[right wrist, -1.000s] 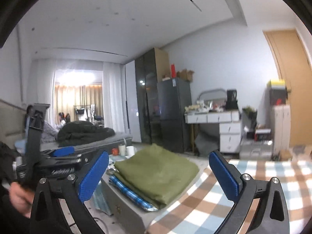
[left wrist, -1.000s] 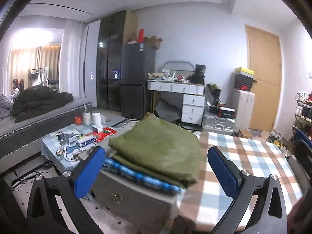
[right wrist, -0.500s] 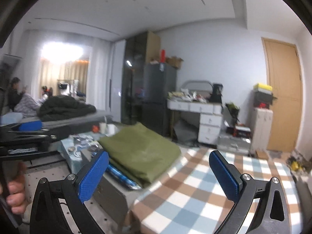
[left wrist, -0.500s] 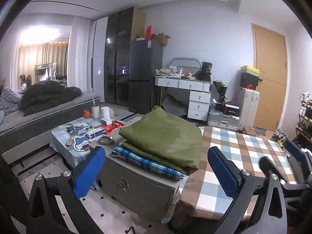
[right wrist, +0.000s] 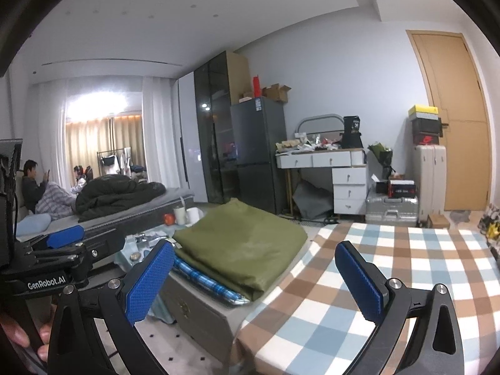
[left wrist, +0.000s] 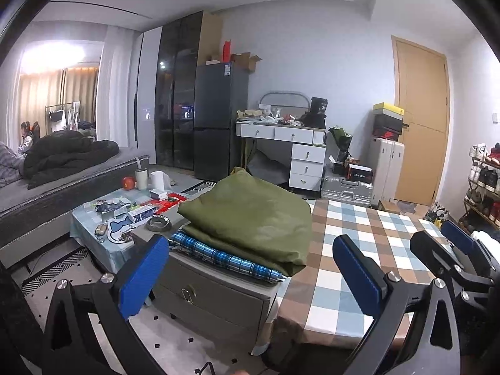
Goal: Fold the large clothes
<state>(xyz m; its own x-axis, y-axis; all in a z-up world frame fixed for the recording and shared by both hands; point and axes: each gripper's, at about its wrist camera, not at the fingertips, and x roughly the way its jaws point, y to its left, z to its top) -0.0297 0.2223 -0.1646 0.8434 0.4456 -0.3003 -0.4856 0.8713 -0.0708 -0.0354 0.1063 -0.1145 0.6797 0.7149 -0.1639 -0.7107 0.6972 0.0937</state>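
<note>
A folded olive-green garment (left wrist: 250,218) lies on top of a folded blue plaid garment (left wrist: 225,257) on a grey drawer cabinet (left wrist: 212,293); both show in the right wrist view, green (right wrist: 240,243) over plaid (right wrist: 203,281). My left gripper (left wrist: 250,278) is open and empty, held back from the pile. My right gripper (right wrist: 254,279) is open and empty, also short of the pile. The right gripper shows at the right edge of the left wrist view (left wrist: 453,256); the left shows at the left of the right wrist view (right wrist: 56,250).
A table with a checked brown, blue and white cloth (left wrist: 359,250) adjoins the cabinet on the right. A low table with clutter (left wrist: 125,215) stands left of it. A bed with a dark duvet (left wrist: 62,159), a fridge (left wrist: 218,122), a white desk (left wrist: 281,143) and a door (left wrist: 422,118) lie beyond.
Both grippers have pulled back and away from the folded pile, which now looks farther off. The jaws stay open. The right gripper has come into the left wrist view.
</note>
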